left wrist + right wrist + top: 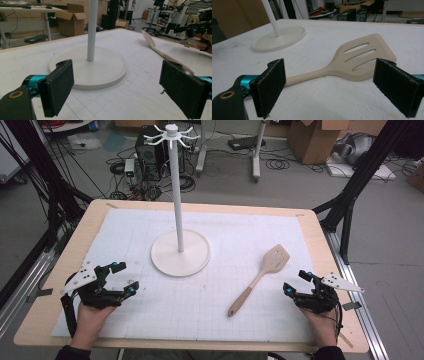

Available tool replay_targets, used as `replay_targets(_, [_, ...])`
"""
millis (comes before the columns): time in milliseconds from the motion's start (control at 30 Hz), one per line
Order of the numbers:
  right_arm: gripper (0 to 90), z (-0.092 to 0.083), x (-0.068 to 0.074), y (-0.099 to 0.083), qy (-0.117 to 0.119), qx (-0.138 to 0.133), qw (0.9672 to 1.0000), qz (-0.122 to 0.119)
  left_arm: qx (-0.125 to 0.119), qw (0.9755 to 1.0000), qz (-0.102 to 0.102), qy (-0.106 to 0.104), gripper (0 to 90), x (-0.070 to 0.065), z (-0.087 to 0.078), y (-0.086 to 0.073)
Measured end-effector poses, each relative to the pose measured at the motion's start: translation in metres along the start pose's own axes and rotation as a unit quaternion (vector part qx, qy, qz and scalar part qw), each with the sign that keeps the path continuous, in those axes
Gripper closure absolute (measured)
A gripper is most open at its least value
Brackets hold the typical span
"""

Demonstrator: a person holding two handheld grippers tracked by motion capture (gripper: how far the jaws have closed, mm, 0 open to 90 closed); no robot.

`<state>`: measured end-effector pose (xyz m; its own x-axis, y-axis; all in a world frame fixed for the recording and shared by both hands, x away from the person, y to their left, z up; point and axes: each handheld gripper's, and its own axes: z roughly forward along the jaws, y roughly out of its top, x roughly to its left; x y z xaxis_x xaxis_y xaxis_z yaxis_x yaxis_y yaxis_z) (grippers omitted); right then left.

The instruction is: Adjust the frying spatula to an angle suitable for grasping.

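Note:
A beige slotted spatula [260,277] lies flat on the white mat, blade toward the far right, handle toward me. A white stand [179,251] with a round base and a tall pole topped by hooks [171,135] rises at the mat's middle. My left gripper [125,276] rests open at the near left, facing the stand's base [100,67]. My right gripper [298,281] rests open at the near right, just right of the spatula. In the right gripper view the spatula [352,62] lies beyond the two pads, nothing between them.
The wooden table [320,245] carries a white gridded mat [225,235]. Beyond the far edge stand a computer tower [150,150], cables and cardboard boxes [312,140]. Black frame struts [360,175] rise at both sides of the table.

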<state>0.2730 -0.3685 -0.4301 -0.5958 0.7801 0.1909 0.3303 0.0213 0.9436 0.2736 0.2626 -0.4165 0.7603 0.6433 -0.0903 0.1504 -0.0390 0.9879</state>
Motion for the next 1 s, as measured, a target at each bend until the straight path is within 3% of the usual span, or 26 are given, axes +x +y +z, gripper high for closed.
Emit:
replay_targets(267, [10.4,-0.003,-0.004,0.002,0.002,-0.008,0.9999,0.007,-0.002,1.0000,-0.004,0.002,12.8,-0.004,0.003,0.005])
replay_targets(600, [10.4,-0.010,-0.005,0.006,-0.011,-0.021,0.9997,0.003,-0.002,1.0000,-0.006,0.005,12.2,-0.024,0.020,0.019])
replay_targets(700, [10.4,-0.011,-0.005,0.007,-0.013,-0.023,0.9996,0.004,0.004,1.0000,0.002,-0.002,12.2,-0.032,0.028,0.025])
replay_targets(767, [10.4,-0.011,-0.005,0.008,-0.013,-0.024,0.9996,-0.001,0.005,0.9997,0.001,-0.023,12.3,-0.040,0.039,0.031])
replay_targets(833, [10.4,-0.010,-0.004,0.009,-0.014,-0.017,0.9997,-0.001,0.008,0.9996,0.003,-0.027,12.3,-0.043,0.044,0.033])
replay_targets(1000, [10.4,-0.008,-0.003,0.010,-0.012,-0.017,0.9998,-0.006,0.024,0.9982,-0.002,-0.054,12.3,-0.056,0.074,0.042])
